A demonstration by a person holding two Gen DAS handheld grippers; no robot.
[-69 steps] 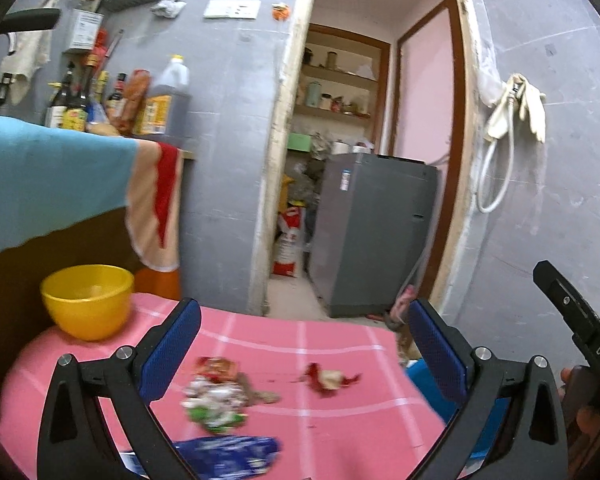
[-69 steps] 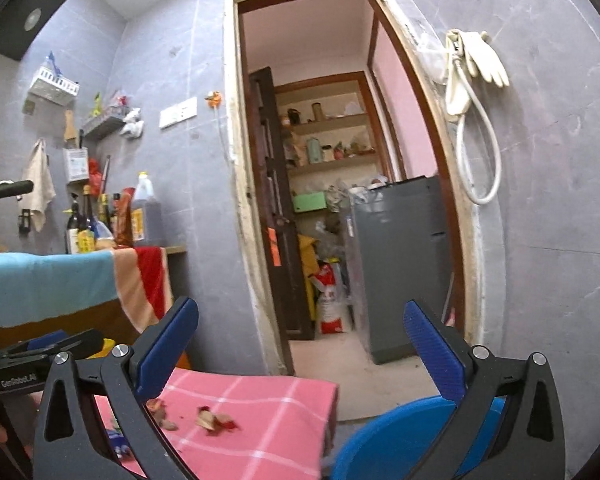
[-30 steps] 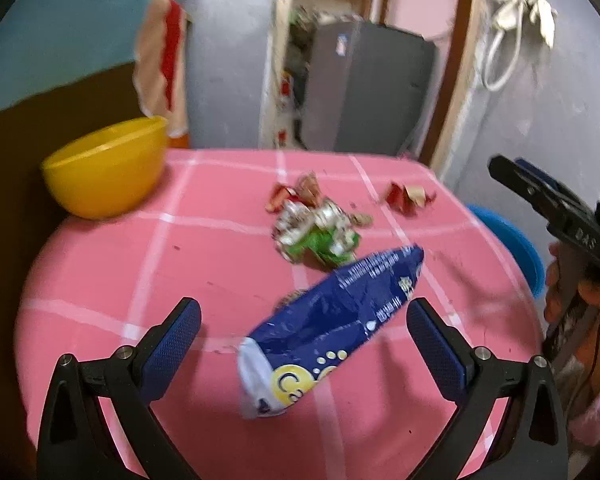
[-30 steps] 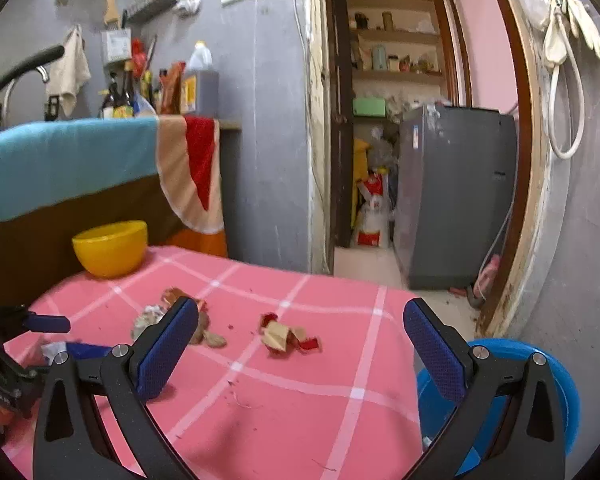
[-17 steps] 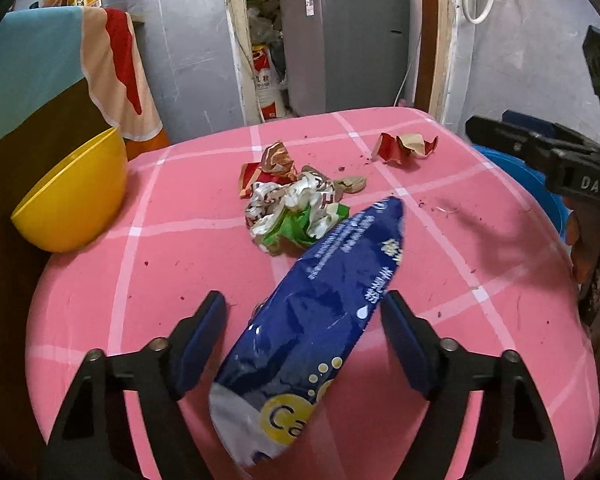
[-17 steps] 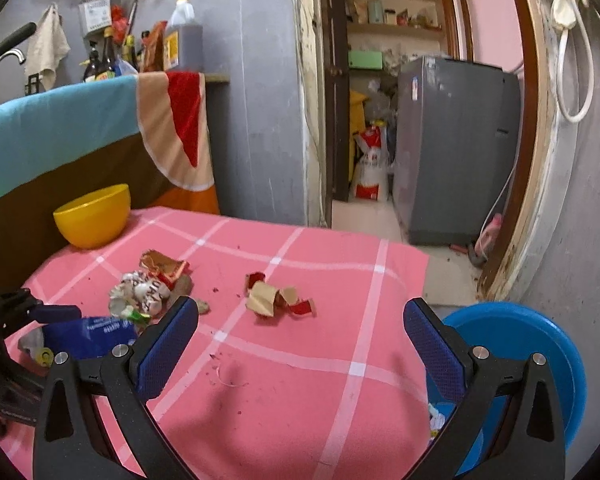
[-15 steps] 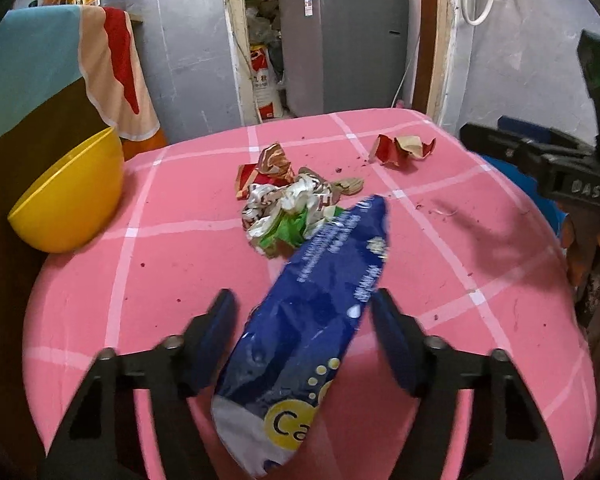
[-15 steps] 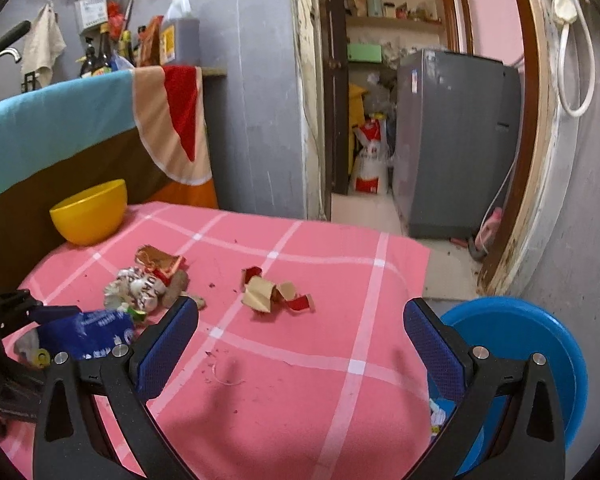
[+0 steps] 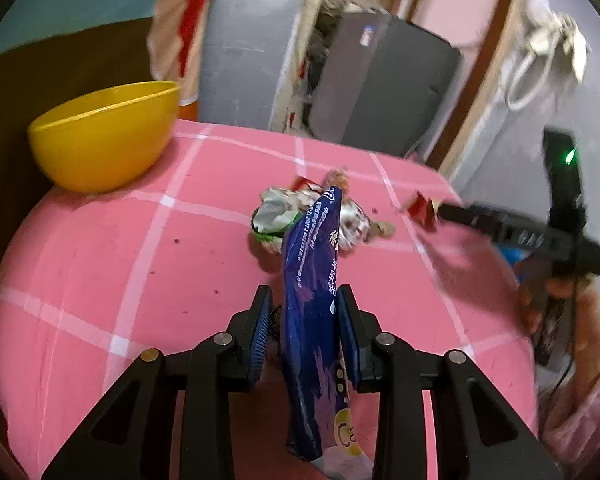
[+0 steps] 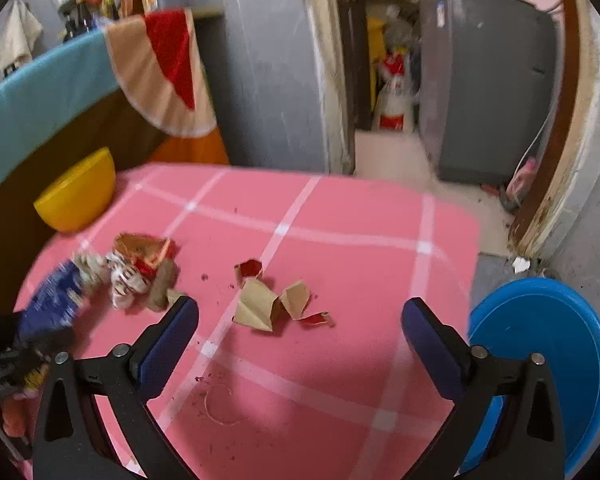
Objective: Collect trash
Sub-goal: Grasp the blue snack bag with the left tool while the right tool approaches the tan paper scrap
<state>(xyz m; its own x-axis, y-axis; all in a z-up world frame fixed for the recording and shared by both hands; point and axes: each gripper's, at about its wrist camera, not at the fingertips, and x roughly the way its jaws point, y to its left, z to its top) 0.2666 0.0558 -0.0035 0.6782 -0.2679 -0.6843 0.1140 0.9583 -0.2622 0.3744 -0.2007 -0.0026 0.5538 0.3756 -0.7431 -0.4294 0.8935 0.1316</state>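
Note:
My left gripper [image 9: 305,312] is shut on a long blue snack wrapper [image 9: 314,300], which stands on edge between the blue pads above the pink checked table [image 9: 100,264]. Behind the wrapper lies a crumpled silver and green wrapper [image 9: 278,216]. In the right wrist view the blue snack wrapper [image 10: 54,300] shows at the left, next to crumpled wrappers [image 10: 136,268]. Torn brown and red paper [image 10: 272,300] lies just ahead of my right gripper [image 10: 300,316], which hangs open above the table. The right gripper [image 9: 512,232] also shows at the right of the left wrist view.
A yellow bowl [image 9: 104,132] sits at the table's far left corner. A blue bin [image 10: 548,364] stands on the floor off the table's right edge. Beyond are a grey wall, a doorway and a grey appliance [image 10: 488,76]. A hand and pink sleeve [image 9: 580,380] hold the right gripper.
My left gripper has closed on the blue wrapper and tipped it on edge. The right gripper has dropped lower and moved in over the torn paper.

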